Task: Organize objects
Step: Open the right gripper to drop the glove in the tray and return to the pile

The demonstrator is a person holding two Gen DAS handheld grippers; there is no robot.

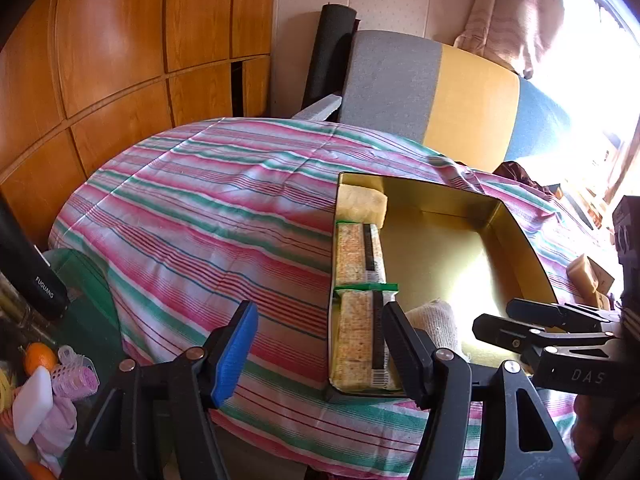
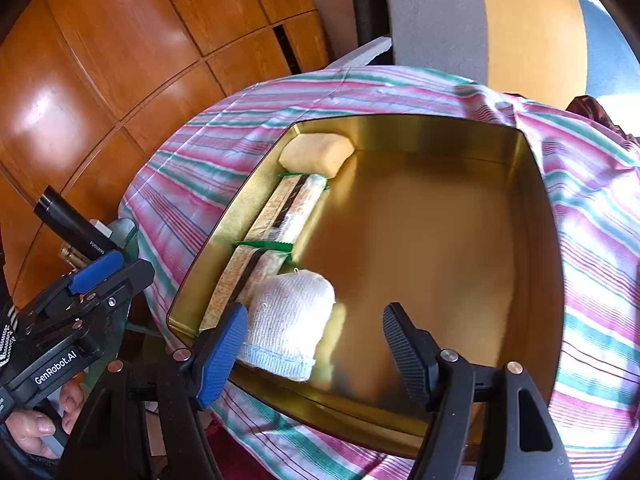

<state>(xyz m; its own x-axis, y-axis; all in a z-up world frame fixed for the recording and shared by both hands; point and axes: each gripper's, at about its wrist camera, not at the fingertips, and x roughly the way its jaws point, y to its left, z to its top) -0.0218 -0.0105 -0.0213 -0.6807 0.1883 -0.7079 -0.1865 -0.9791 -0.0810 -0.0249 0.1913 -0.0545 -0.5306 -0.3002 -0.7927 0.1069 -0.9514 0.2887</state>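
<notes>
Gold tin [image 2: 536, 280], rectangular w/ rounded corners, shiny metal inside, sits on a surface [image 1: 208, 216] covered w/ striped cloth in pink, green & white, smooth w/ light creases. Along the tin's left wall: two long cracker packs [image 2: 276, 216] end to end, clear wrap w/ green crimped ends & a dark strip; a pale yellow, soft-looking block [image 2: 316, 154] in the far left corner. Near the front left, a white ribbed knit bundle [image 2: 292, 312] w/ a light blue hem lies beside the nearer pack. Right gripper [image 2: 316, 340]: fingers open, nothing held; the blue ridged pad [image 2: 224, 352] is at the bundle's left side, contact can't be told, the black ridged finger well apart from it on the right, over bare tin floor. Left gripper [image 1: 320, 344]: fingers open & empty, straddling the tin's left wall near the front, blue pad [image 1: 236, 352] over the cloth, black finger over the tin beside the nearer pack. In the right view a hand [image 2: 44, 420] grips the left tool's handle. Room: glossy orange-brown wood panels [image 1: 120, 60] at left, a padded panel [image 1: 432, 88] in grey, yellow & blue behind the surface, a dark roll [image 1: 328, 52] upright beside it, a curtain [image 1: 516, 12] & bright window at right. Low left: black cylinder [image 1: 32, 264], orange [image 1: 39, 356], pink rollers [image 1: 76, 376], white bar [image 1: 32, 404]. Small tan boxes [image 1: 590, 280] lie on the cloth right of the tin.
</notes>
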